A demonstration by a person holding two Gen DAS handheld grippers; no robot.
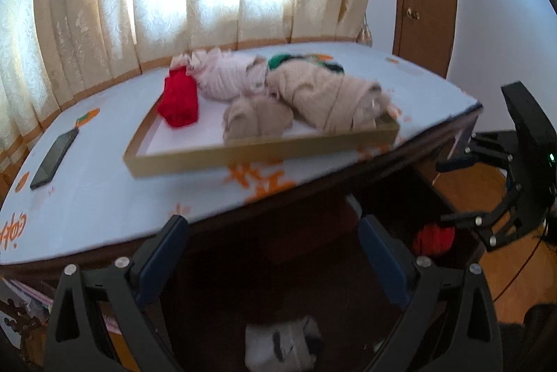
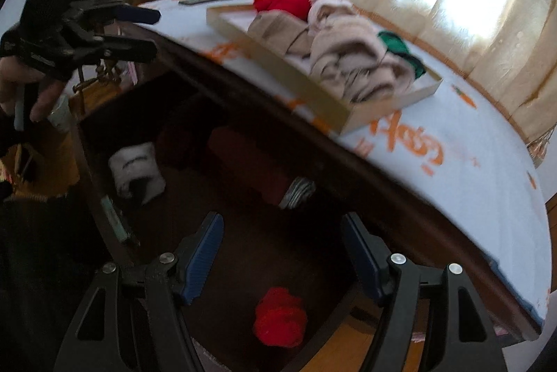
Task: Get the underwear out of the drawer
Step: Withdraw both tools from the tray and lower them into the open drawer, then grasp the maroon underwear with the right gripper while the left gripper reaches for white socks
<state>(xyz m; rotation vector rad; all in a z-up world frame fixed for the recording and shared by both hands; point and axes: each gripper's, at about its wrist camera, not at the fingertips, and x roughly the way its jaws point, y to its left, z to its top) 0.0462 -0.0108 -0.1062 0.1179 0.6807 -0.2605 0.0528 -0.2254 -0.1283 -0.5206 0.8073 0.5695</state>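
Directly below my right gripper [image 2: 282, 253], its jaws gaping wide and holding nothing, the red underwear [image 2: 280, 318] is sitting bunched in the drawer [image 2: 104, 198]; my left gripper [image 1: 275, 253], equally empty, is hovering farther off.

The left wrist view looks forward and down past the table [image 1: 87, 208] edge, the tray [image 1: 243, 152] near at 12 o'clock. The right wrist view tilts steeper into the open drawer [image 2: 104, 219], the tray [image 2: 313, 93] at 1 o'clock. Both share tray, table and drawer.
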